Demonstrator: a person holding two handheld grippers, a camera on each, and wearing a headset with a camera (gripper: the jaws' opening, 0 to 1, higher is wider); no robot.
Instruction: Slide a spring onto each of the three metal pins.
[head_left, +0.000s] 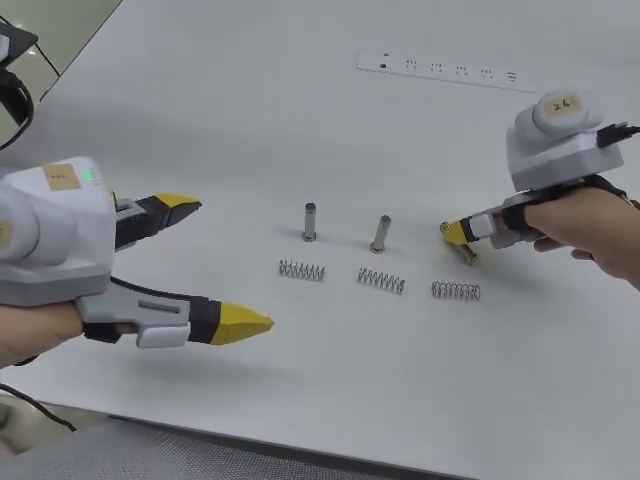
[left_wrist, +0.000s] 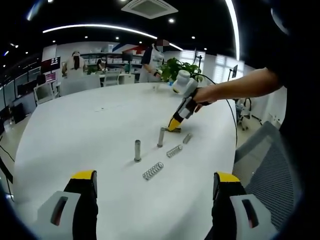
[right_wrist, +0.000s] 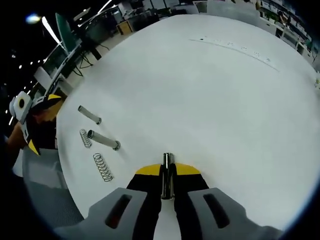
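Observation:
Two metal pins stand upright on the white table: one (head_left: 310, 222) (left_wrist: 137, 150) and one (head_left: 381, 233) (left_wrist: 160, 136). Three springs lie in a row in front of them: left (head_left: 301, 270), middle (head_left: 381, 280), right (head_left: 456, 290). My right gripper (head_left: 455, 233) (right_wrist: 167, 172) is shut on a third pin (right_wrist: 167, 176) (head_left: 465, 251), held tilted low over the table behind the right spring. At the left, my left gripper (head_left: 212, 264) (left_wrist: 155, 176) is wide open with nothing between its fingers, well short of the left spring (left_wrist: 153, 170).
A white power strip (head_left: 440, 72) lies at the far side of the table (head_left: 300, 400). The table's near edge runs below the left gripper. In the left gripper view, people stand at desks in the background, and a chair is at the right.

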